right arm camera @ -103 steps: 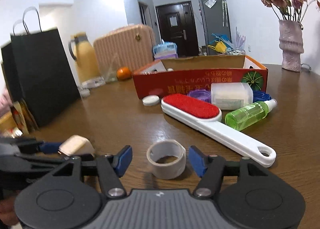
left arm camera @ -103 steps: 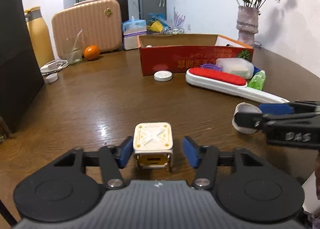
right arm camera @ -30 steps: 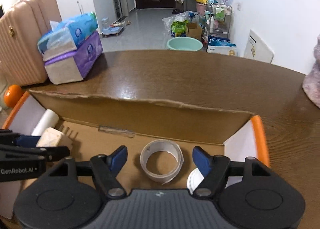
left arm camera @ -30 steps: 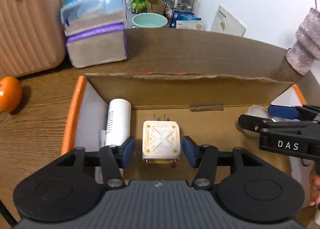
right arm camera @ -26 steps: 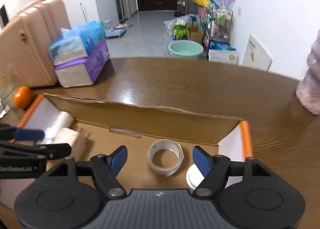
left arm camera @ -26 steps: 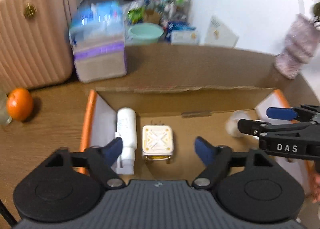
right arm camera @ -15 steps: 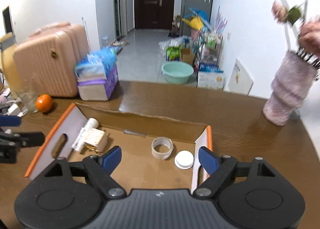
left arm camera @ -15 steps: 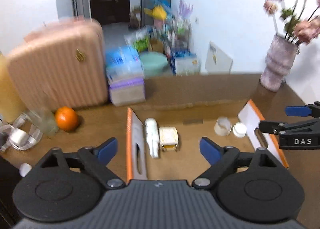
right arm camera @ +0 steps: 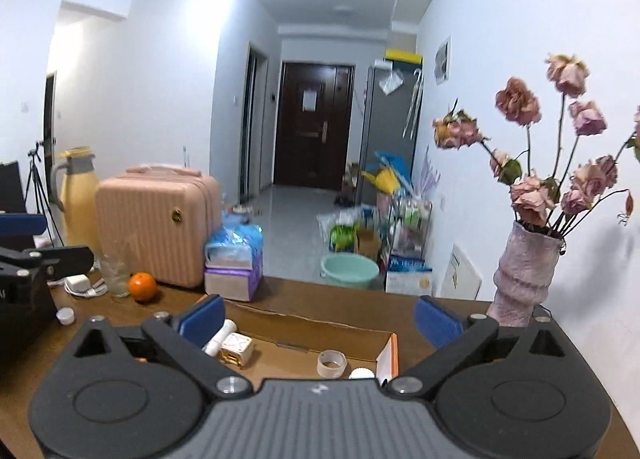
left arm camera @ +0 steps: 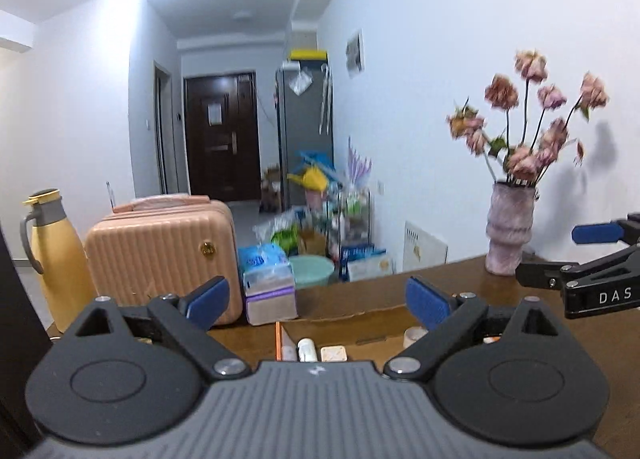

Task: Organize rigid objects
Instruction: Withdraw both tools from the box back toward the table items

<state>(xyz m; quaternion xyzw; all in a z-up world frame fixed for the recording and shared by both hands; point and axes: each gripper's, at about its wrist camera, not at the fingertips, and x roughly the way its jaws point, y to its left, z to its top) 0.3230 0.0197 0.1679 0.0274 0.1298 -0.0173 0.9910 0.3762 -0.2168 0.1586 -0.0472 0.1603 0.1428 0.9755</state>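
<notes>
Cardboard box [right arm camera: 308, 333] on the desk [right arm camera: 328, 293] was already loaded: white tube [right arm camera: 219, 337], plug cube [right arm camera: 237, 349], tape roll [right arm camera: 331, 363] and white cap [right arm camera: 362, 374], left to right. Both grippers had just been opened wide with nothing between the fingers: left gripper [left arm camera: 316, 299], right gripper [right arm camera: 318, 317]. Whatever else was left couldn't be seen. "DAS" was readable on the right gripper's side in the left view.

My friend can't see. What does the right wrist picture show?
An open, empty right claw hangs above a cardboard box holding a tape roll, a white lid, a plug cube and a white bottle. A vase of pink flowers stands at the right.
</notes>
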